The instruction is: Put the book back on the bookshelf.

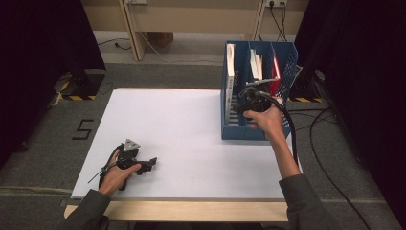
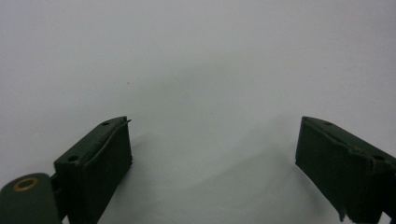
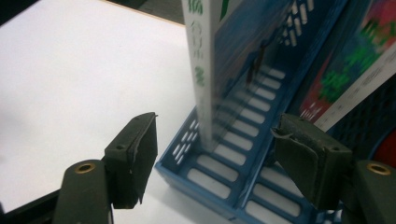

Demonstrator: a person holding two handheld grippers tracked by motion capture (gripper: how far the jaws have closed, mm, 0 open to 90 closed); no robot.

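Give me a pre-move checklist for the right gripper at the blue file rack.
1. Right gripper jaws apart, nothing between the pads: ok.
2. Book with the white spine standing upright in the blue file rack: ok.
3. Jaws lined up on that spine: not ok, it sits beyond the fingertips.
4. Left gripper open over the white table, away from the rack: ok.
5. Cable free of the rack: cannot tell.

The file rack (image 1: 239,129) stands on the table (image 1: 191,124), out at about two o'clock. Books (image 1: 230,72) stand inside its slots, side by side. The right gripper (image 1: 249,103) hangs just above the rack's near end. The left gripper (image 1: 143,165) rests on the table at about seven o'clock, well apart from the rack.
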